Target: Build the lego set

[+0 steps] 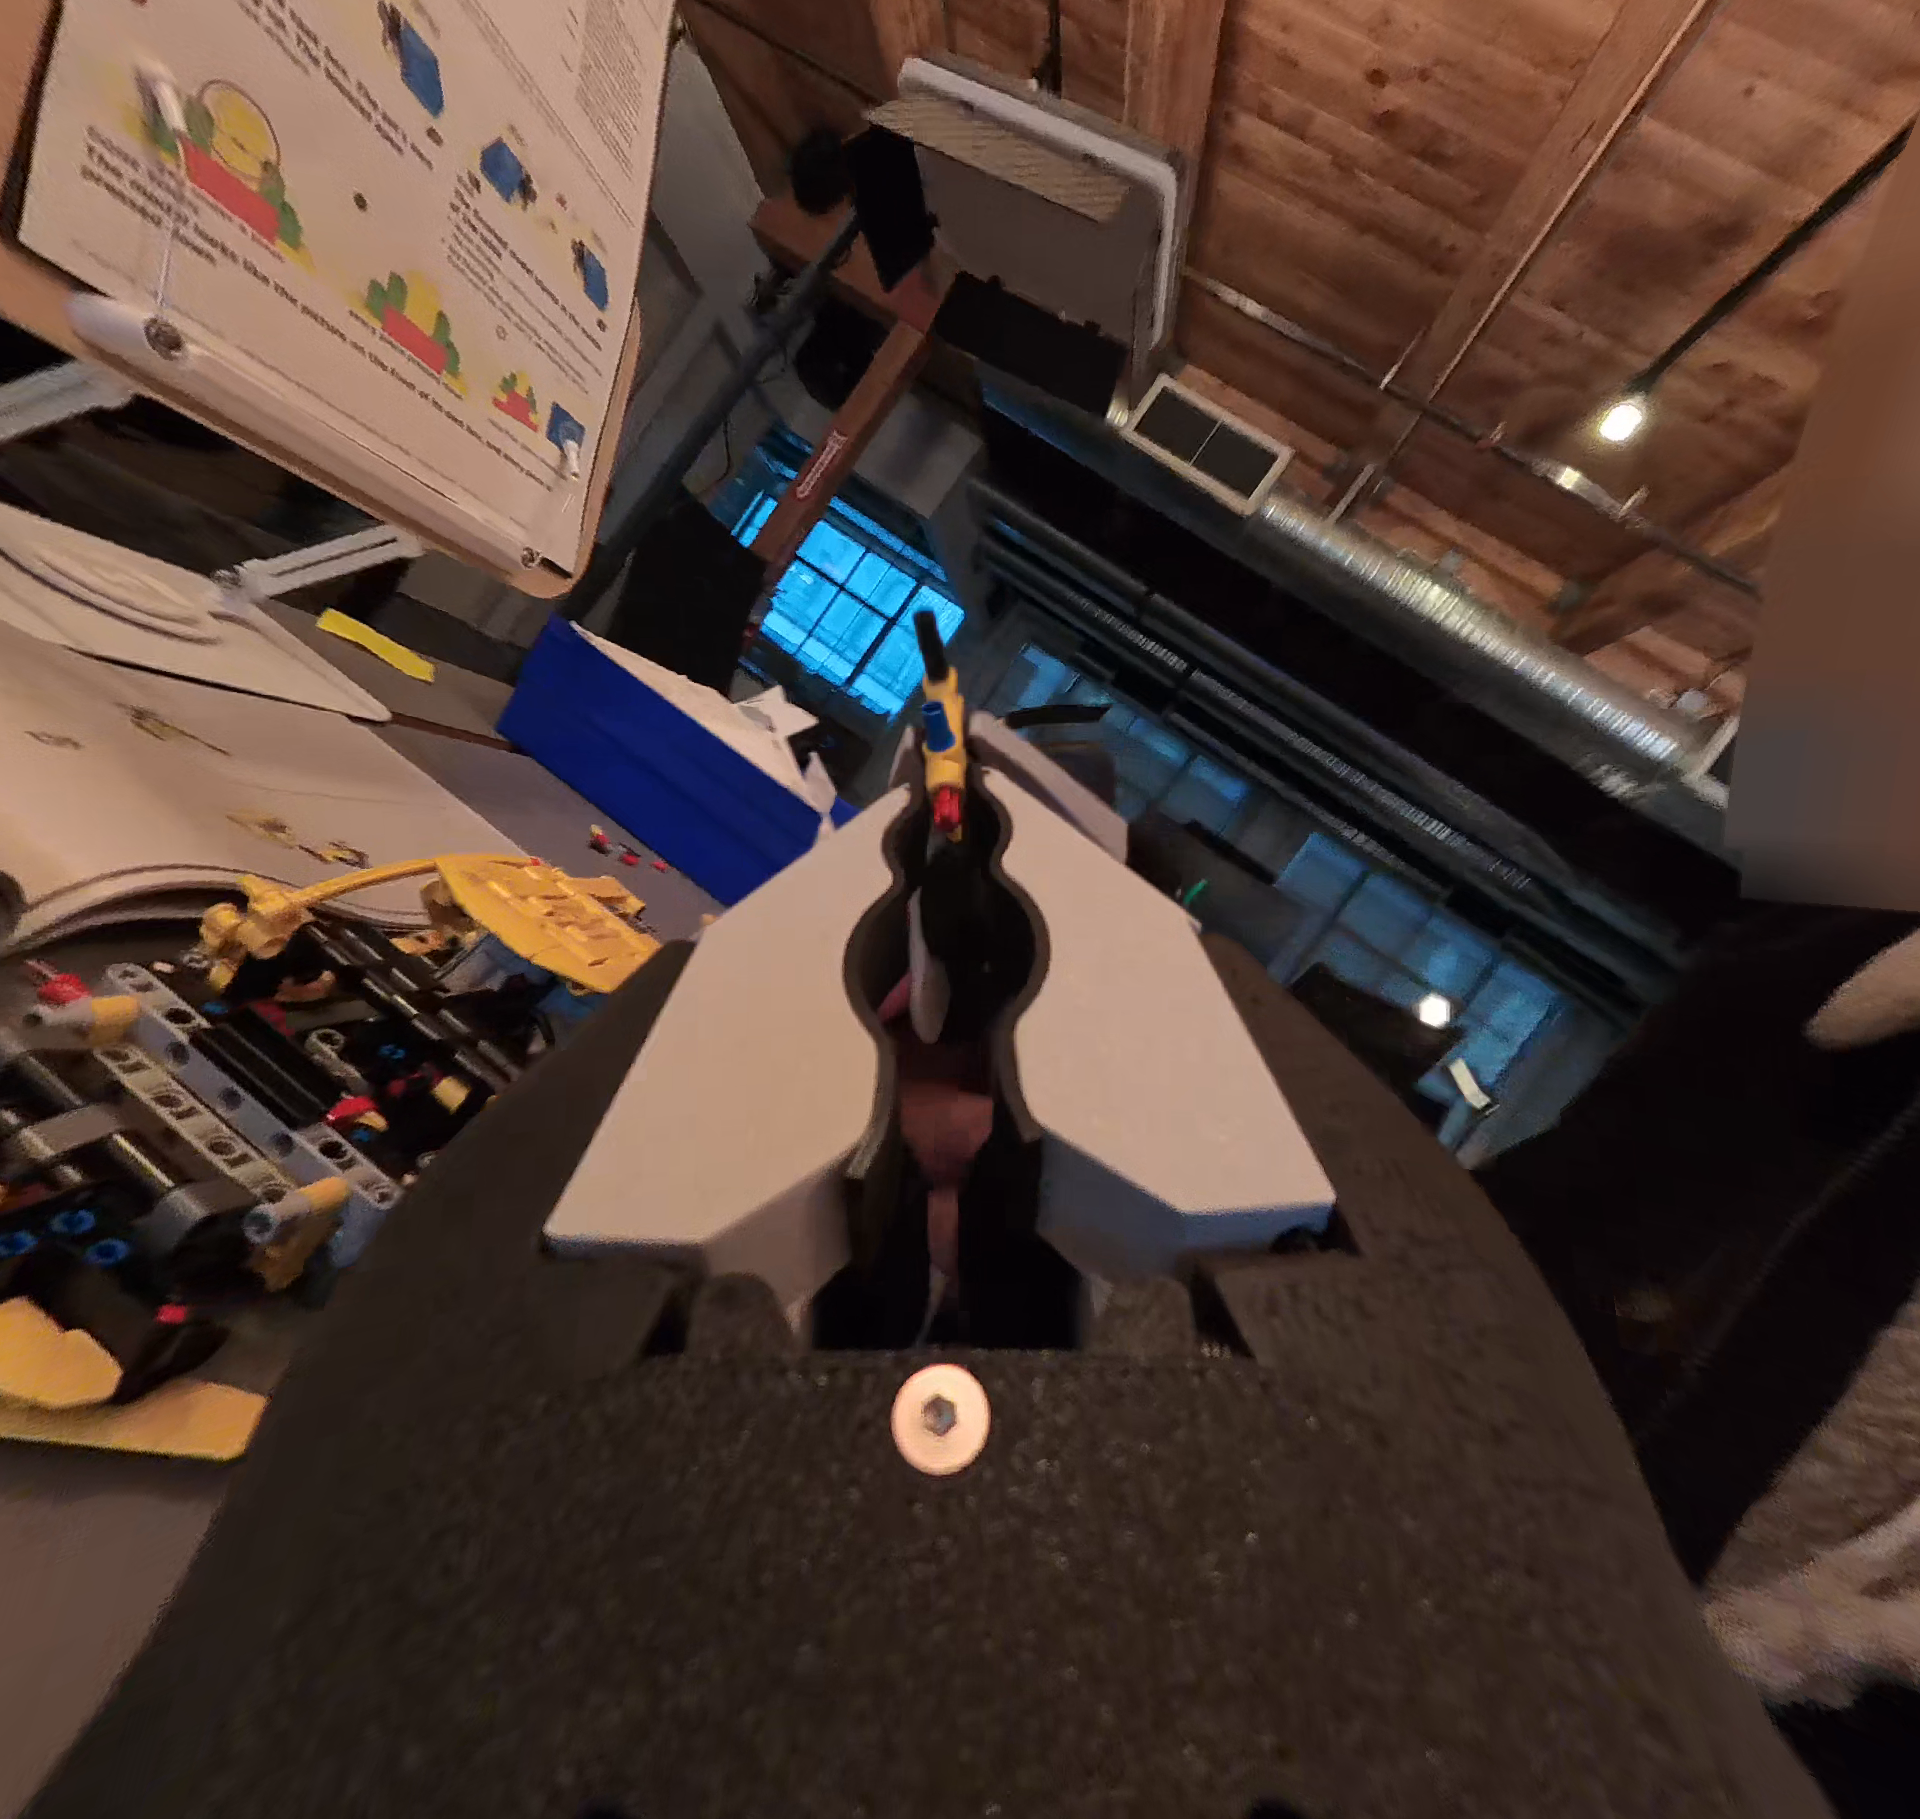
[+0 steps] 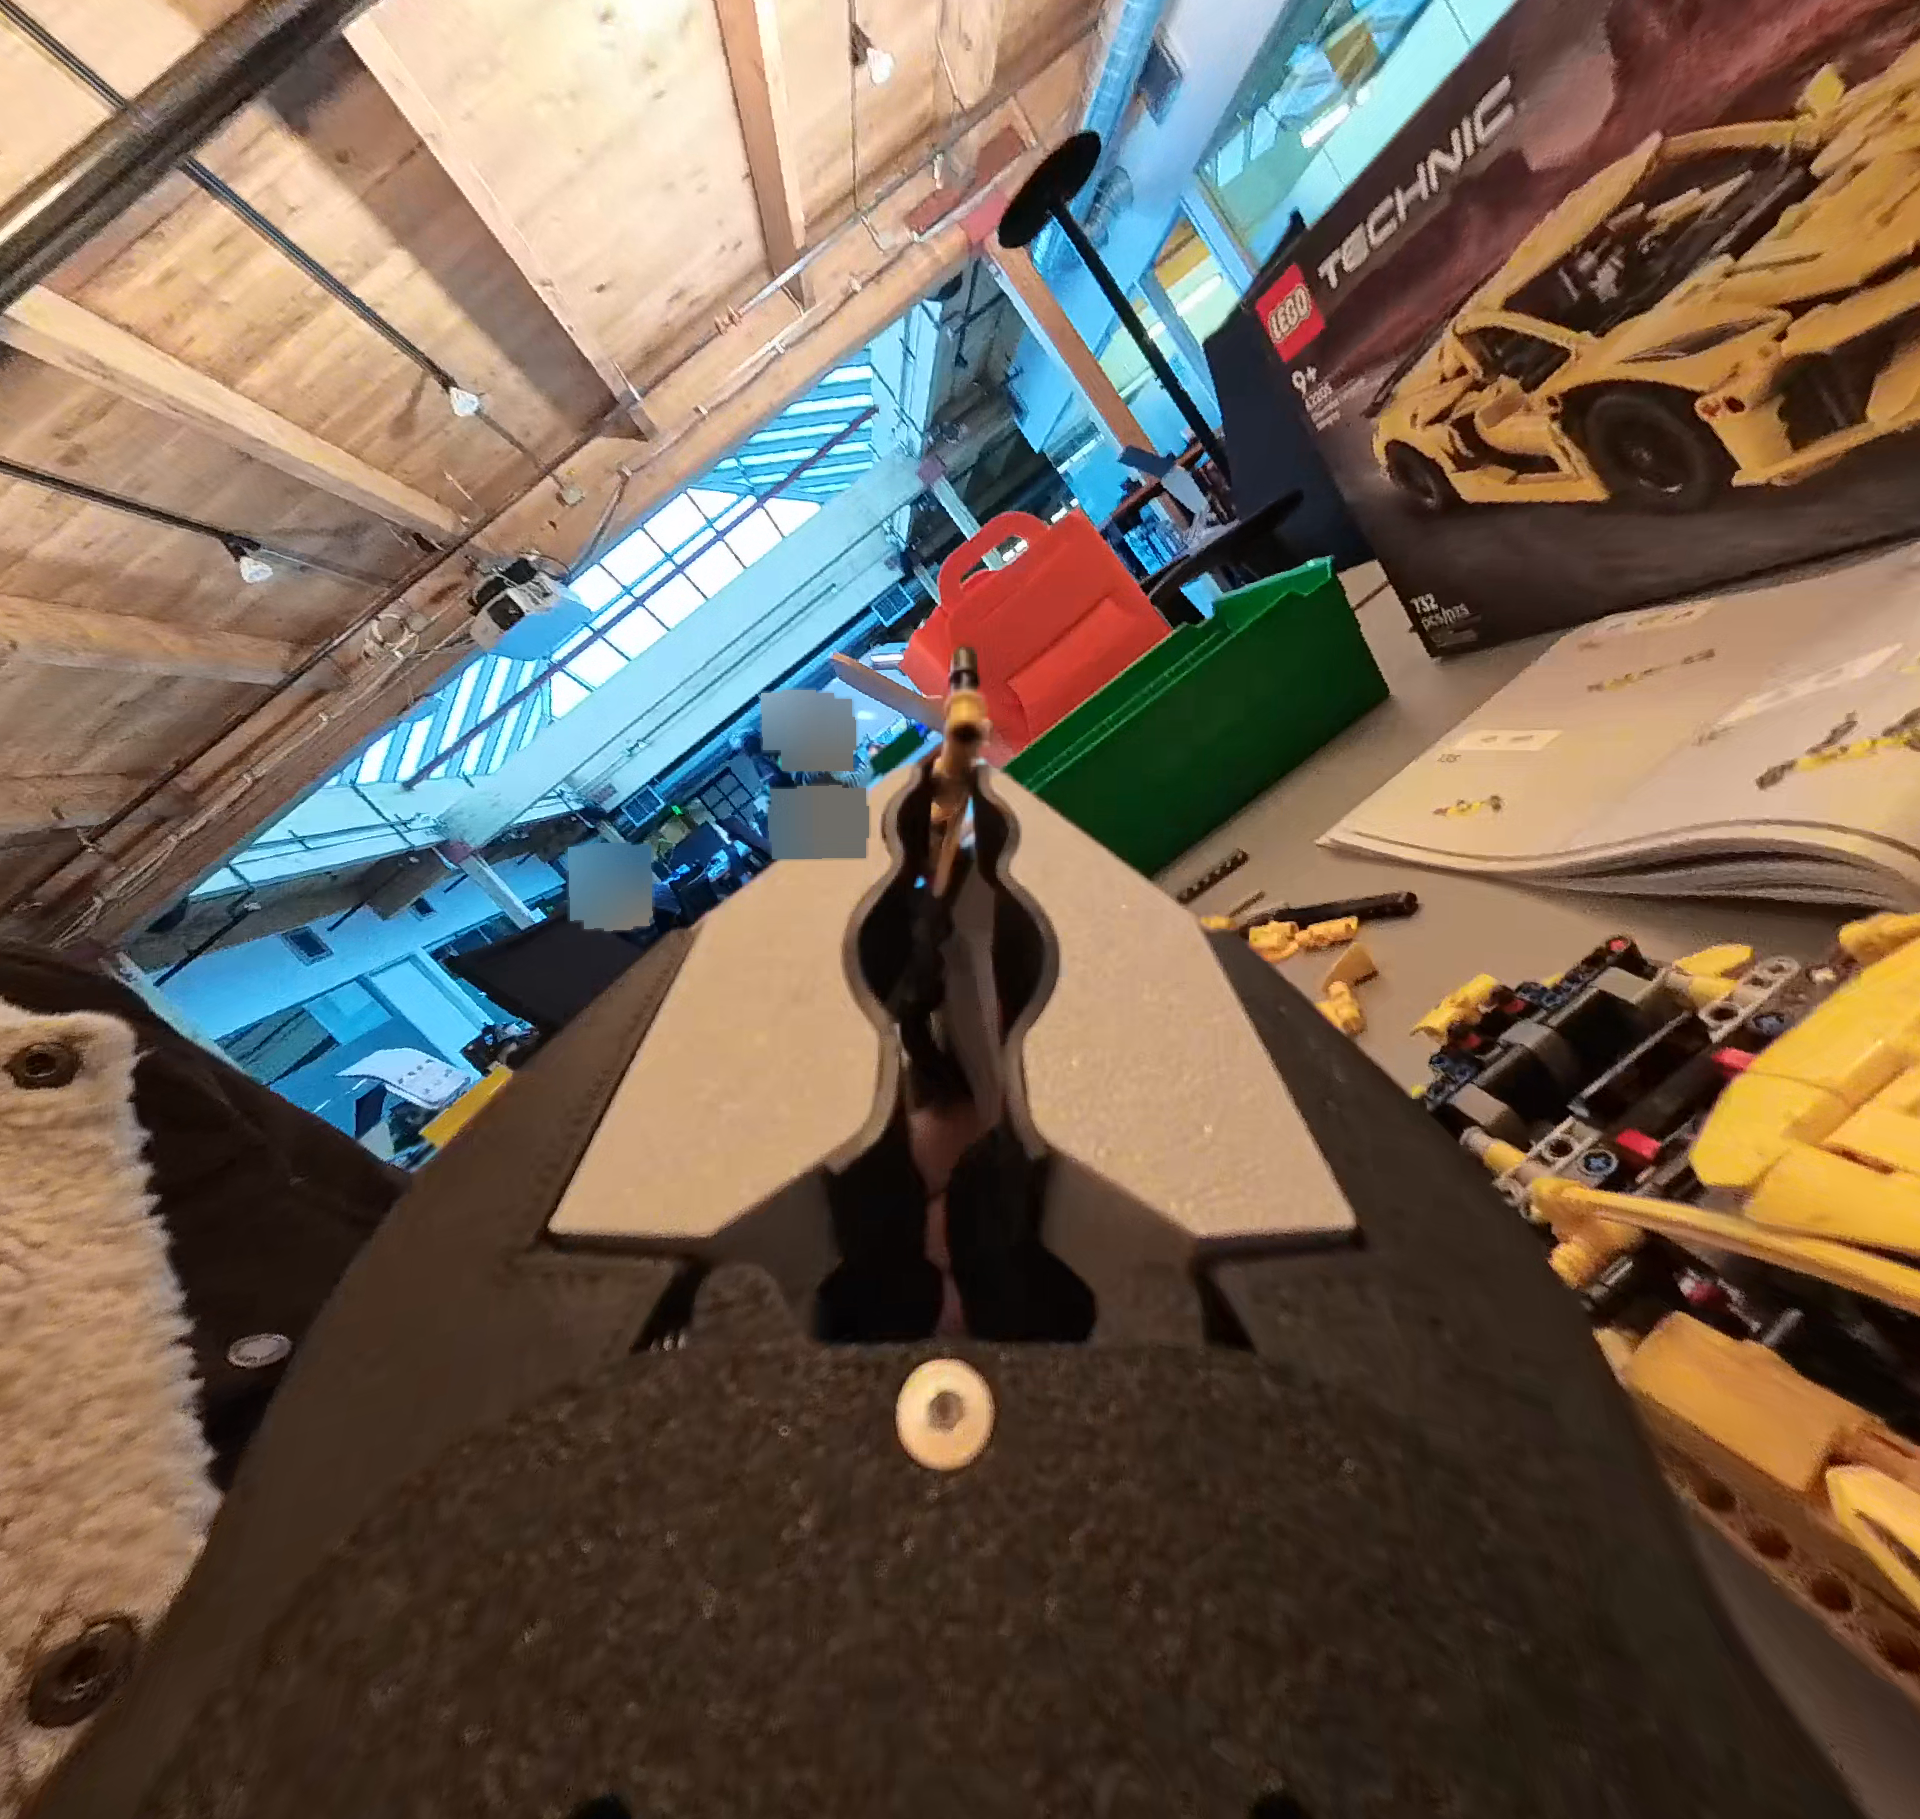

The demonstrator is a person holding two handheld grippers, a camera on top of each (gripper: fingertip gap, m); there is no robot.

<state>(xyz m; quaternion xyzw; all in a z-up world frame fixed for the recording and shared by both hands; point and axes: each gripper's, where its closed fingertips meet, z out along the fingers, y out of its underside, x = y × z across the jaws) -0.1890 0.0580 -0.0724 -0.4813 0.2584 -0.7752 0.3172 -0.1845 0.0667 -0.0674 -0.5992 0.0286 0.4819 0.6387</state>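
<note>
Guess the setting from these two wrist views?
Probably a converted loft or warehouse workspace: exposed timber ceiling, bare metal duct, big gridded windows. A Lego car chassis lies on a grey table.

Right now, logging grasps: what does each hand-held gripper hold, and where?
Left hand-held gripper: small yellow-black assembly, lower end. Right hand-held gripper: yellow-black pin piece, lower end.

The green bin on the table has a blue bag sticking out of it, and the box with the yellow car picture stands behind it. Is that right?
Not quite. In the right wrist view, the bag in the green bin is red, not blue. The box with the yellow car picture does stand behind the bin.
</note>
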